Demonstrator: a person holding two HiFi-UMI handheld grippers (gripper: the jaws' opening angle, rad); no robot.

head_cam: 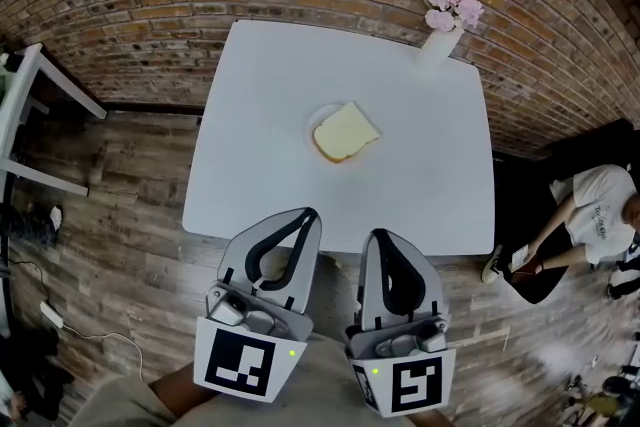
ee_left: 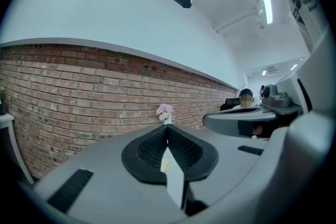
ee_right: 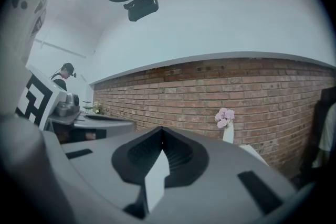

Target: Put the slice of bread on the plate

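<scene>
A slice of bread point(head_cam: 346, 132) with a pale crumb and tan crust lies on a small white plate point(head_cam: 321, 118) near the middle of the white square table point(head_cam: 260, 115); it hangs over the plate's right rim. Both grippers hover off the table's near edge, over the wooden floor, well short of the plate. My left gripper point(head_cam: 312, 212) has its jaws together and holds nothing; its own view shows the tips point(ee_left: 167, 127) meeting. The right gripper point(head_cam: 377, 235) is also shut and empty, its tips point(ee_right: 161, 128) closed to a point.
A white vase of pink flowers point(head_cam: 447, 20) stands at the table's far right corner, also seen as the vase point(ee_left: 165, 112) and the vase point(ee_right: 226, 124). A brick wall runs behind. A seated person point(head_cam: 590, 215) is to the right; a white stand point(head_cam: 25, 105) to the left.
</scene>
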